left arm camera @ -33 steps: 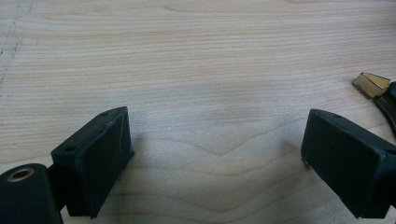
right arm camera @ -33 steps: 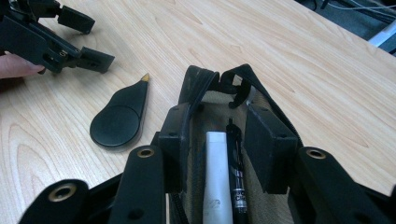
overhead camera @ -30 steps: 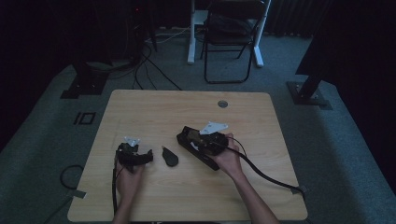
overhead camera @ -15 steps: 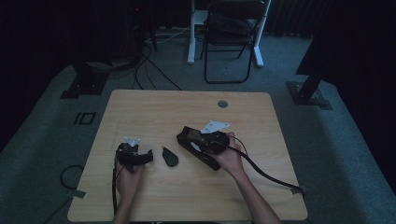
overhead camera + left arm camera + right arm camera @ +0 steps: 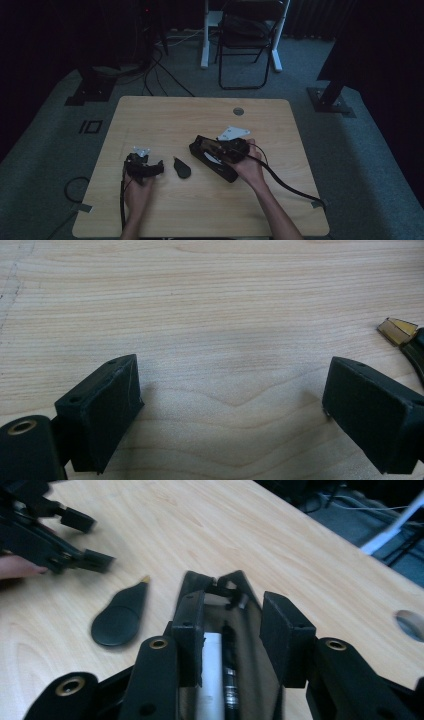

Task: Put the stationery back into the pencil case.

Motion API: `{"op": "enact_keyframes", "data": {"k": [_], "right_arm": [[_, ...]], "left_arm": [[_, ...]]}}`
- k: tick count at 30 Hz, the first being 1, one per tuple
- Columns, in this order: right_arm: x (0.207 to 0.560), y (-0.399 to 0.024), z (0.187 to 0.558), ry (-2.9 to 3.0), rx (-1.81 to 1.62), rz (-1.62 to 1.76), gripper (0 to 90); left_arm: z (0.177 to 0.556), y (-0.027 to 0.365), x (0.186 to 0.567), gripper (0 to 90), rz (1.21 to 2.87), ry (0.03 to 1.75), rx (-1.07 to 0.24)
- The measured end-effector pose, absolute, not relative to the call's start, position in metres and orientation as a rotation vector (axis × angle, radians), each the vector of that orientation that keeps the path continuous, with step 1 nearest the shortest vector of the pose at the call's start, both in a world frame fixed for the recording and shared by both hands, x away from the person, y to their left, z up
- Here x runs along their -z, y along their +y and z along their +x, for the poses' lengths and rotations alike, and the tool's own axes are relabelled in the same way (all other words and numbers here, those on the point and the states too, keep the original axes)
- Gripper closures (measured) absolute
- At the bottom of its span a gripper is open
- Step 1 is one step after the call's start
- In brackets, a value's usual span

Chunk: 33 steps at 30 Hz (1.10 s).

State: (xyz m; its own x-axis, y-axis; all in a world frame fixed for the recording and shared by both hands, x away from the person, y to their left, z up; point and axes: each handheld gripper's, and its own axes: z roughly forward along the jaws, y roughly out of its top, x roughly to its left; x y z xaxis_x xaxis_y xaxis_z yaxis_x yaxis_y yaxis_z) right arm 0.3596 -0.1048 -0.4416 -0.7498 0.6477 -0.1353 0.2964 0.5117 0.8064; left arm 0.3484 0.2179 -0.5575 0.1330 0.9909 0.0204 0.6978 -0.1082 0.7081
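Forearms enter from the near edge of the table (image 5: 150,107), one gripper in each hand.

Left gripper (image 5: 150,165): rests low on the wood at the near left. In the left gripper view its jaws stand wide apart with bare table between them; nothing held.

Right gripper (image 5: 231,148): sits over a black open case (image 5: 212,160), near the table's middle. In the right gripper view the jaws straddle the case, one pad on its left wall (image 5: 187,630), the other on the right side. Whether the pads actually press on the walls I cannot tell; they stand part-closed around it. Inside the case, a white strip and a dark rod-like piece are visible, but too blurred to identify.

Between the two grippers, apart from both, lies a small black teardrop-shaped piece (image 5: 182,168) with a brass-coloured tip, flat on the wood. It shows again in the right gripper view (image 5: 119,620), just left of the case.

Farther off: a round cable hole (image 5: 238,111) in the tabletop, then a folding chair (image 5: 248,37) on the floor beyond.

Progress, as judged: case is open and being steadied or gripped by the right hand; teardrop piece is out of the case and untouched. Left to do, likely: pick that piece up, or seat it in the case. Early to middle stage.

Count: grippers 2; case 1; teardrop piece 1; cable hole 1; chair 1.
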Motion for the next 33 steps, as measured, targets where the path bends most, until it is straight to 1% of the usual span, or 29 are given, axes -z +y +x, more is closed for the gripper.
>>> {"op": "enact_keyframes", "data": {"k": [8,13,28,33], "right_arm": [[0.438,-0.102,0.359,2.311,-1.032,0.740,61.7],[0.434,-0.101,0.360,2.341,-1.109,0.744,61.7],[0.425,-0.088,0.354,2.355,-1.120,0.690,61.5],[0.428,-0.084,0.354,2.377,-1.143,0.693,61.5]], "left_arm": [[0.348,0.218,0.558,8.8,1.868,1.621,-0.695],[0.348,0.218,0.558,8.8,1.868,1.621,-0.695],[0.348,0.218,0.558,8.8,1.863,1.622,-0.696],[0.348,0.218,0.558,8.8,1.868,1.621,-0.696]]}}
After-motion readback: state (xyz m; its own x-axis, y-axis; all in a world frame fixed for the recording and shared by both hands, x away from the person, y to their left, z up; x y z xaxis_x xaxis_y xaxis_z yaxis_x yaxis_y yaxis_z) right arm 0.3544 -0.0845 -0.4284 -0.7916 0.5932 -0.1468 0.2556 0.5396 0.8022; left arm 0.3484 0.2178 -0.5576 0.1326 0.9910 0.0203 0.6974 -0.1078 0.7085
